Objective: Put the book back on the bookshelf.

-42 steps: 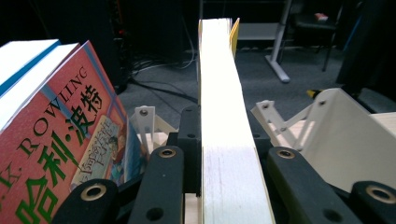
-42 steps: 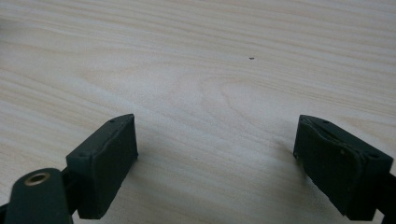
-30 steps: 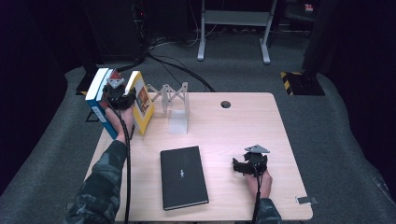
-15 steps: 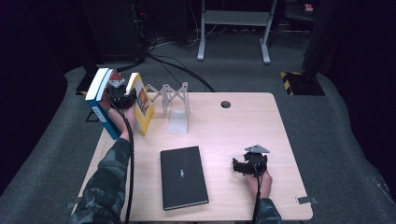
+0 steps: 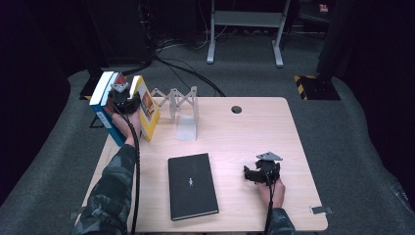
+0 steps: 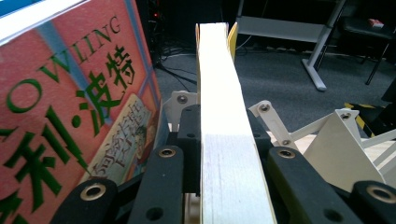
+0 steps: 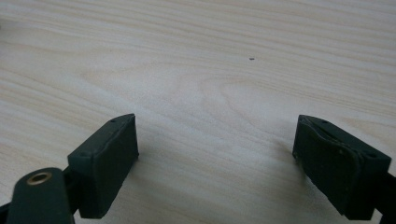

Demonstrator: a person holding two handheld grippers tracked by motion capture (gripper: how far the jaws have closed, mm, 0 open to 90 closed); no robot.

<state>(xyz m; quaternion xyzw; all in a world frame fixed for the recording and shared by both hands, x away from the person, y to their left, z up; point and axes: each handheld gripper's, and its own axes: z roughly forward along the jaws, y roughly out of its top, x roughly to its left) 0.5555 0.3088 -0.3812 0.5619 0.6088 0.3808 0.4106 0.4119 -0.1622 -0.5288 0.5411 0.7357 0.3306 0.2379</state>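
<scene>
Your left tool [image 5: 128,100] pinches the yellow book [image 6: 223,116] upright, just left of the white rack [image 5: 182,105]; your right tool [image 7: 215,163] rests spread.

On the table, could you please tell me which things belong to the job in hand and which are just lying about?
In the job:
- yellow book, clamped by the left hand-held gripper
- blue book beside it
- white folding rack

Lying about:
- black notebook
- right hand-held gripper, open over bare table
</scene>
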